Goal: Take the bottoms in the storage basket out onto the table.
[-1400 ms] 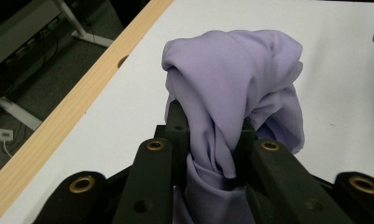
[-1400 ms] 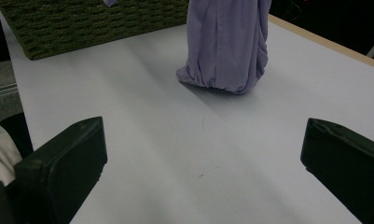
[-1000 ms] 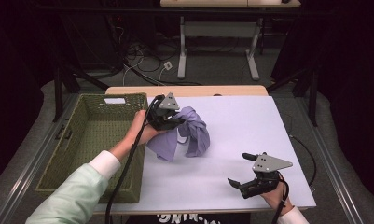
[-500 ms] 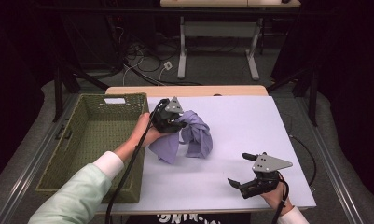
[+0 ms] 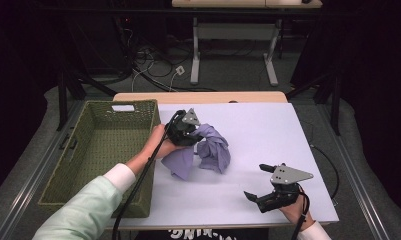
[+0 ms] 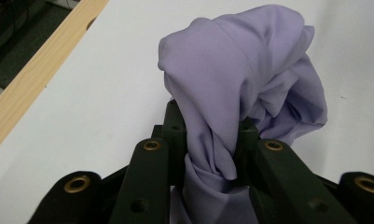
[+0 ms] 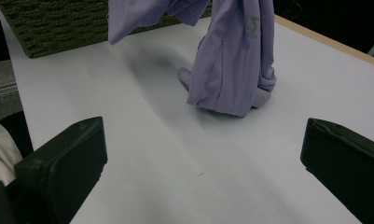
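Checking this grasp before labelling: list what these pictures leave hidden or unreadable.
- Lilac cloth: its gripped end runs off the bottom edge of the left gripper view, between the jaws.
- Same cloth's top: cut off by the upper edge of the right gripper view.
- Grey mark on it: too small to read.
- Basket: near floor covered by the sleeve, high view.

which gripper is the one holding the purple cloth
The left gripper, jaws clamped on the purple cloth beside the basket; the right gripper is open, holding nothing.

Green woven basket (image 5: 103, 150), white table (image 5: 268, 135)
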Demonstrator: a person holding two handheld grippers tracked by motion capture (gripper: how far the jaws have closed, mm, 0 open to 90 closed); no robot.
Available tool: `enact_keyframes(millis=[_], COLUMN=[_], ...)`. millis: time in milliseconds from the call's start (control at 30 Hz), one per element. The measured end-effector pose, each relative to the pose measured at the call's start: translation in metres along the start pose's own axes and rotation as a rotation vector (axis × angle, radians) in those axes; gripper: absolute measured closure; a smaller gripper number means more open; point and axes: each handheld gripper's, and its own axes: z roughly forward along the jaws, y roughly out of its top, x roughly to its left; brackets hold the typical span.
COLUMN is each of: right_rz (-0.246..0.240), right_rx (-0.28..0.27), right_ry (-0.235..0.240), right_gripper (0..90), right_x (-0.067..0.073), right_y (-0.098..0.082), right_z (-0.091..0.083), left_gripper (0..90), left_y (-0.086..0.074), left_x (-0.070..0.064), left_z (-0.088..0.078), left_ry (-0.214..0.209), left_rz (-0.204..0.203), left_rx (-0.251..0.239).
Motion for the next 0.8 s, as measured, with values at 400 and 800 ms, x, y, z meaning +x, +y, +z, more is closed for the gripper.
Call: enact_keyframes(millis=[400, 800], right_rz=[-0.003, -0.004], right_rx=[0.0, 0.004], right_ry=[-0.002, -0.004], right_gripper=[0.1, 0.2], right_x=[0.0, 0.0], right_y=[0.0, 0.0], right_z=[0.0, 0.0], left_gripper=[73.5, 72.6], left_y=[-0.004, -0.007], left_x=[0.0, -0.001], left_z=[0.011, 0.019], left_ry=[-0.018, -0.049], left_rz=[-0.008, -0.029], left_rx=[0.046, 0.072])
